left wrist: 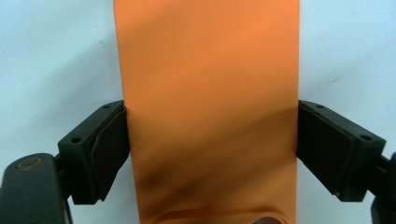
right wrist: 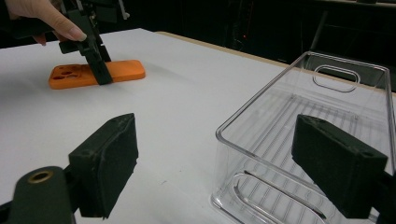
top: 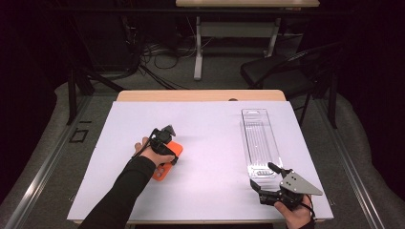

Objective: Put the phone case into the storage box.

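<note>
The left gripper straddles the orange phone case, jaws touching its long edges (long axis running straight ahead); the right gripper stands spread beside the clear bin.

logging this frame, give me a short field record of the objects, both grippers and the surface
surface: white table top
orange item: flat orange phone case, lying on the table, left of centre
clear item: empty clear plastic bin, on the right side
left gripper: fingers against both long edges of the case
right gripper: open, at the bin's near end, holding nothing
</note>
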